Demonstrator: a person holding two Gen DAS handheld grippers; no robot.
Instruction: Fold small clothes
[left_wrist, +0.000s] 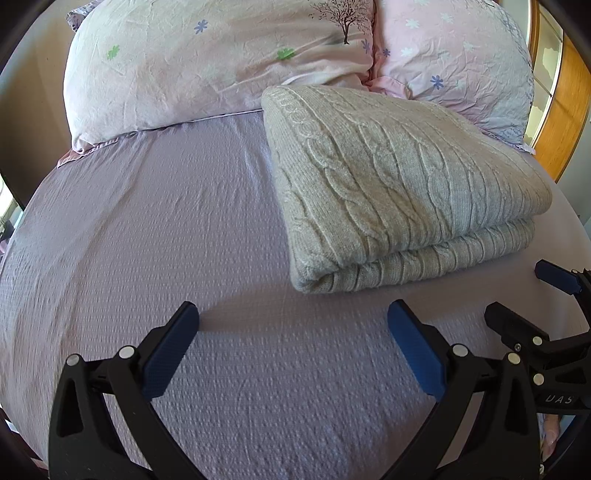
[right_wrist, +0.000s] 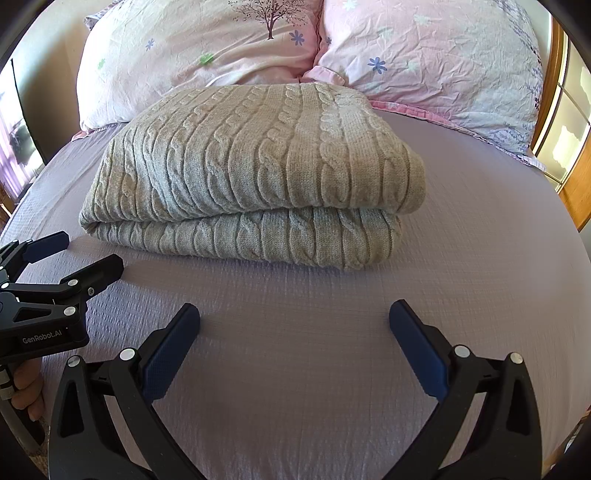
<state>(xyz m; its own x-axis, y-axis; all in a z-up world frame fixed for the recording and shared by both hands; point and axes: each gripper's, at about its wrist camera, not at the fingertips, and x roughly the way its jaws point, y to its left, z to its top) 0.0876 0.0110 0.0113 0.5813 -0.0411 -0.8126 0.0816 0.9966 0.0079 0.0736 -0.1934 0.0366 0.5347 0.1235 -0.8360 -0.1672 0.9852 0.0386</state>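
A grey cable-knit sweater (left_wrist: 399, 184) lies folded in a thick rectangle on the lilac bed sheet (left_wrist: 147, 229); it also shows in the right wrist view (right_wrist: 255, 173), with two layers stacked. My left gripper (left_wrist: 293, 321) is open and empty, a little in front of the sweater's near left corner. My right gripper (right_wrist: 294, 321) is open and empty, in front of the sweater's near edge. The right gripper shows at the right edge of the left wrist view (left_wrist: 517, 291); the left gripper shows at the left edge of the right wrist view (right_wrist: 88, 254).
Two pink flowered pillows (right_wrist: 207, 55) (right_wrist: 443, 70) lean behind the sweater at the head of the bed. A wooden frame with a window (right_wrist: 569, 147) stands at the right. The sheet (right_wrist: 480, 258) stretches around the sweater.
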